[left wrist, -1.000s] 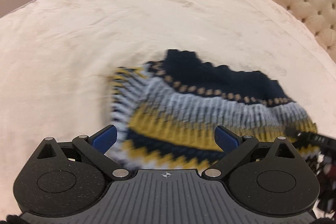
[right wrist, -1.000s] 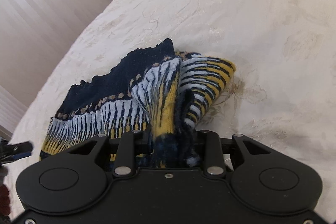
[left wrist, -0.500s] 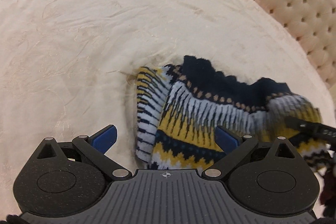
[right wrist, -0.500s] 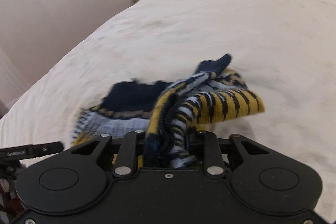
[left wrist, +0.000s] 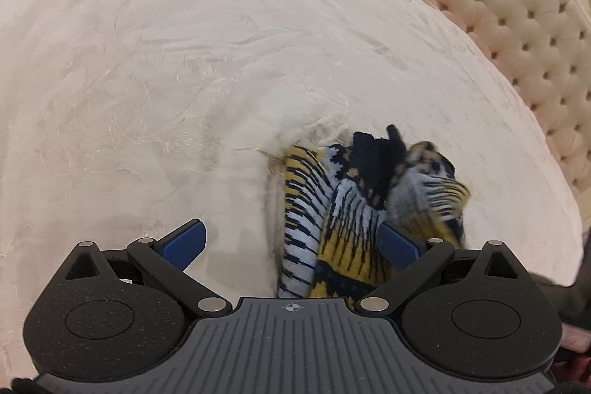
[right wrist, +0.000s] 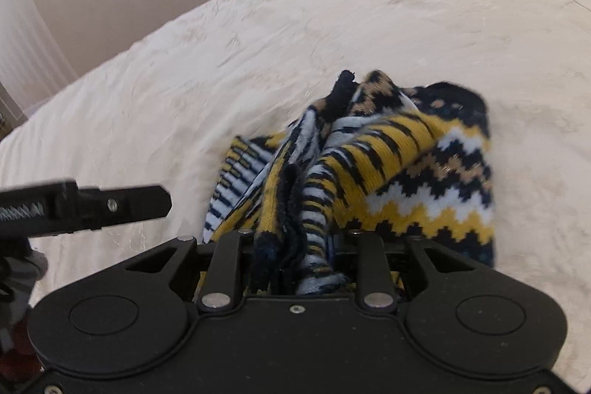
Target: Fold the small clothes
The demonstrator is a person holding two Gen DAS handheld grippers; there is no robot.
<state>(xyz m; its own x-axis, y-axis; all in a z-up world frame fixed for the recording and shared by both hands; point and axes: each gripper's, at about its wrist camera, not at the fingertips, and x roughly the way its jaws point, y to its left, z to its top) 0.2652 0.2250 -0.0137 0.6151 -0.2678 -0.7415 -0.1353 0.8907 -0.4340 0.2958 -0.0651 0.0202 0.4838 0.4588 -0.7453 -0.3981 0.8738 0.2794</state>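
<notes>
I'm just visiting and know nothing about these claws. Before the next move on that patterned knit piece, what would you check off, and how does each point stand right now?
1. Right claw has the knit garment: ok, a bunch of fabric sits between its fingers, though the jaws are opening.
2. Left claw free to help: ok, its blue pads stand wide apart, gripping nothing.
3. Garment lies flat: not ok, it is bunched and crumpled.
4. Bed cover around the garment is free of other things: ok.
5. Fold edges line up: cannot tell, the layers are tangled and partly blurred.
</notes>
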